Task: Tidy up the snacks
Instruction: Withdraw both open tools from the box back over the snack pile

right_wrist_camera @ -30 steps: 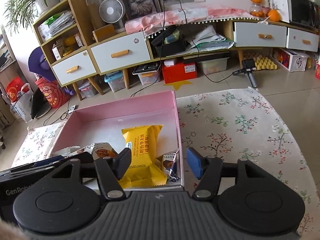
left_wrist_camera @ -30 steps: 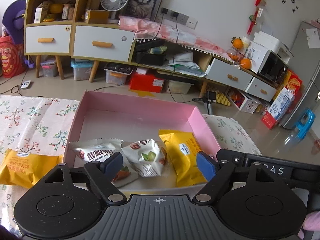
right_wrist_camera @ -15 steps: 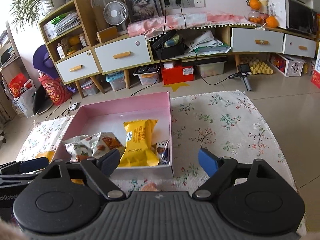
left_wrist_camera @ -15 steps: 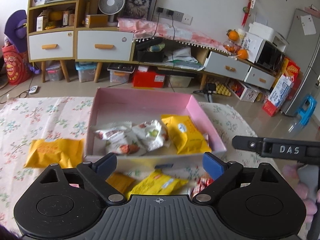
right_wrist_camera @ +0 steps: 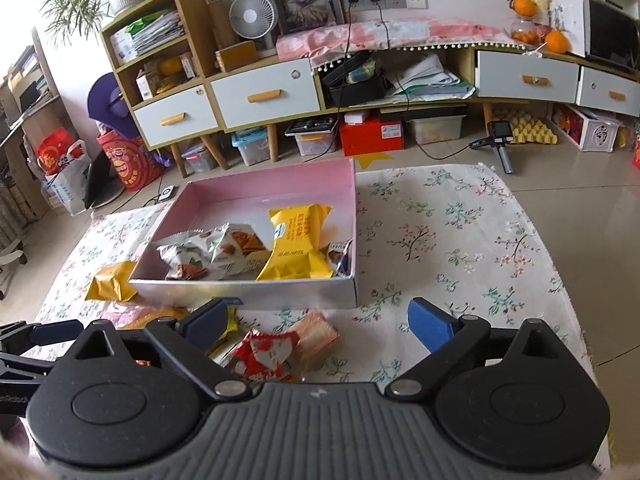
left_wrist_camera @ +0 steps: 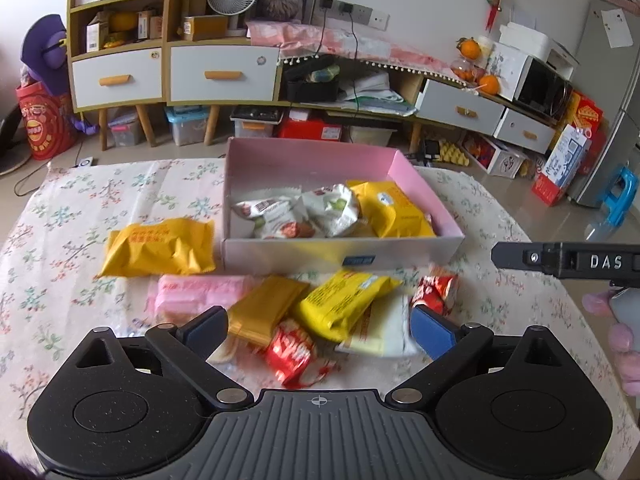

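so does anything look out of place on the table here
Yes: several snacks lie loose on the floral cloth outside the pink box: a yellow packet at its left, plus a jumbled pile in front. Nothing looks spilled or torn.

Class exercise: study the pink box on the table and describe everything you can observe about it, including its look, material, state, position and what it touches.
The pink box is a shallow, open-topped rectangular tray, apparently cardboard, pink inside with pale whitish outer walls and a small blue label on its near wall. It sits flat on the floral tablecloth. Inside lie white nut packets, a yellow packet and a small wrapped snack in the right corner. More snacks lie outside, by its near and left walls.
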Tool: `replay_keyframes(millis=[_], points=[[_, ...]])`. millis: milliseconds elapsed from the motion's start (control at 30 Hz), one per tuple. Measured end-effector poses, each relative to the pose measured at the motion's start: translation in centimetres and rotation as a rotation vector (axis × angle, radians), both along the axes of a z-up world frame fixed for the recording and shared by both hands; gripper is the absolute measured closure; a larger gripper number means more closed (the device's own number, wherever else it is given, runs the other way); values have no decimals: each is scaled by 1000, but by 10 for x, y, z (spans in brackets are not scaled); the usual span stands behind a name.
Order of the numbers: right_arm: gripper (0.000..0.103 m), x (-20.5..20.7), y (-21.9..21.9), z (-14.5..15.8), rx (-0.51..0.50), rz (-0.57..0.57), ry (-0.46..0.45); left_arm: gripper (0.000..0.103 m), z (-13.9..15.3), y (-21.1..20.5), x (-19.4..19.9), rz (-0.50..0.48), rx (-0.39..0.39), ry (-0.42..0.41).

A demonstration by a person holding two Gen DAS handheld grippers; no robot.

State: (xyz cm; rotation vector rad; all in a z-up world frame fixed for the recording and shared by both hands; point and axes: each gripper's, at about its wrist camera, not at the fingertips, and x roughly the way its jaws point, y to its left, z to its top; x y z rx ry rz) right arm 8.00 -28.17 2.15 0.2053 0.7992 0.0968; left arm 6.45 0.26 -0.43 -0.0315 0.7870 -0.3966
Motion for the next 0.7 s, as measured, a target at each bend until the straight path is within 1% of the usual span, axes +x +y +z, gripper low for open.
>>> replay_keyframes(millis=[200, 433, 700], points=[[5, -14, 13, -6, -59, 76, -6, 4, -3, 17, -10, 20, 4, 12], [4, -26, 24, -13, -73, 129, -6, 3, -11, 38, -19, 47, 21, 15], [2, -31, 37, -18, -94, 158, -19, 3, -25, 63, -26, 64, 54, 0]])
